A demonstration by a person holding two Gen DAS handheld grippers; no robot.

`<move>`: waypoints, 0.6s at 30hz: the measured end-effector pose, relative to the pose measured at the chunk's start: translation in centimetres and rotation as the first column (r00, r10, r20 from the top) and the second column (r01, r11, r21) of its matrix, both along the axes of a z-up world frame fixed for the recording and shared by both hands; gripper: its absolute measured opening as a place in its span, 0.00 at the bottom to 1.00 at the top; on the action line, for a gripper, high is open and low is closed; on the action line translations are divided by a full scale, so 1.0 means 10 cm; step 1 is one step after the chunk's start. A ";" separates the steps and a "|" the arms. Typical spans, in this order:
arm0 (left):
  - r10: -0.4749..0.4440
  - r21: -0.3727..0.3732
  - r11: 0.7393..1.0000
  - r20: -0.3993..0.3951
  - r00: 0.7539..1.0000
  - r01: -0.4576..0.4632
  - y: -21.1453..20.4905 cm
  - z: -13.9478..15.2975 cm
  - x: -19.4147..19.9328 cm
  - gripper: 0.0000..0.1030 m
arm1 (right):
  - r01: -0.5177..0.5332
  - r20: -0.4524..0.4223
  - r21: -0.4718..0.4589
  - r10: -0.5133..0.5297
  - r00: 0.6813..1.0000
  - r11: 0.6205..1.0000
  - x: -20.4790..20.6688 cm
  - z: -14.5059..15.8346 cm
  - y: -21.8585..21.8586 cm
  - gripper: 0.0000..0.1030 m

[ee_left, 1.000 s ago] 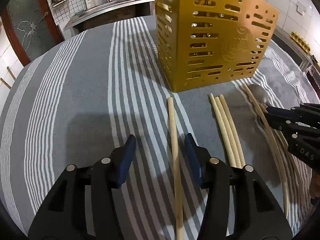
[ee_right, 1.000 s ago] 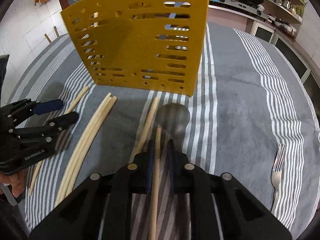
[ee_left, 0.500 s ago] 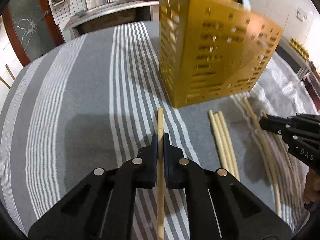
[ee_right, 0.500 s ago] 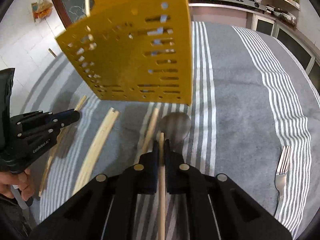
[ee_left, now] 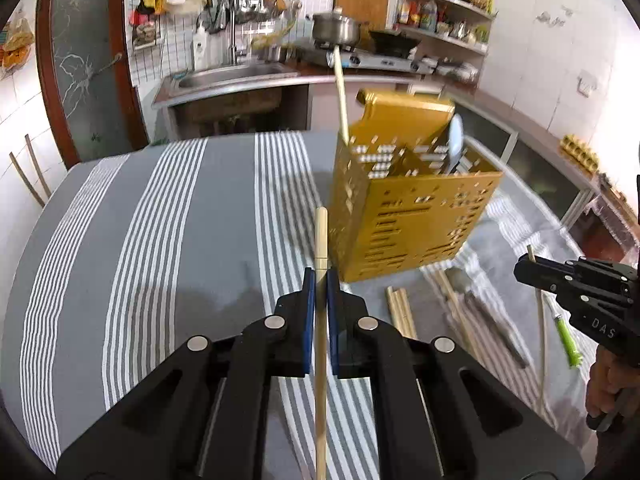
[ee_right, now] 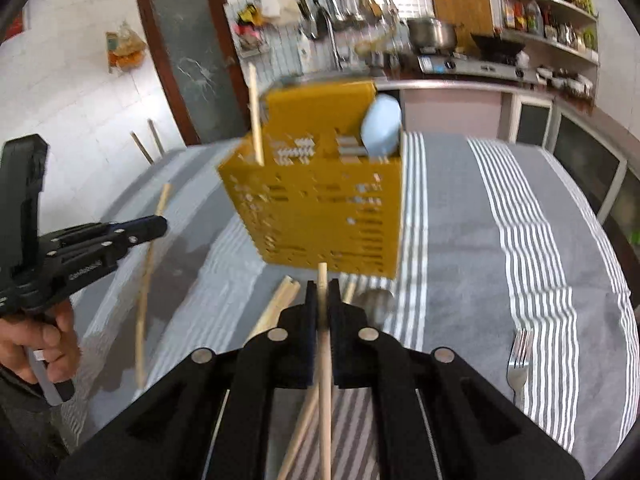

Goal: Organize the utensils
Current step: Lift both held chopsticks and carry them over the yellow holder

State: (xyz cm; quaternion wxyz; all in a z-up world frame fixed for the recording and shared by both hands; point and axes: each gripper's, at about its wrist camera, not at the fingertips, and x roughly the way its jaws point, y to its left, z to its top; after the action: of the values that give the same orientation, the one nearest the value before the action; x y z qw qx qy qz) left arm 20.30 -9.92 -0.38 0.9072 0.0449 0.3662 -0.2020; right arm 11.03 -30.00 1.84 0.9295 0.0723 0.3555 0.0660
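Chopstick [ee_left: 321, 240] clamped between left gripper [ee_left: 320, 280] fingers, another chopstick [ee_right: 323, 344] pinched in right gripper [ee_right: 322, 290] fingers

Left gripper [ee_left: 321, 280], jaws closed on a wooden chopstick [ee_left: 321, 240] projecting ahead. Yellow perforated utensil holder [ee_left: 408, 216] ahead to the right, on the striped counter [ee_left: 160, 240]. Right gripper [ee_left: 528, 268] far right, above loose chopsticks [ee_left: 398, 308].

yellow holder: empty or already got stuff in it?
Not empty. The yellow holder already has one chopstick and a pale spoon sticking out of its top.
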 end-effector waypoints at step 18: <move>0.022 -0.054 0.998 0.129 0.991 -0.015 0.10 0.44 -0.36 0.05 | 0.027 0.173 -0.035 -0.020 0.985 0.999 -0.22 0.49 -0.11 0.05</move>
State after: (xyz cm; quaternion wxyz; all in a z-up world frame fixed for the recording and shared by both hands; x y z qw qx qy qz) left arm 16.72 -8.88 4.07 0.9318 0.0306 0.3014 -0.1997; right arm 8.88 -31.14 6.70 0.9587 0.0532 0.2742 0.0543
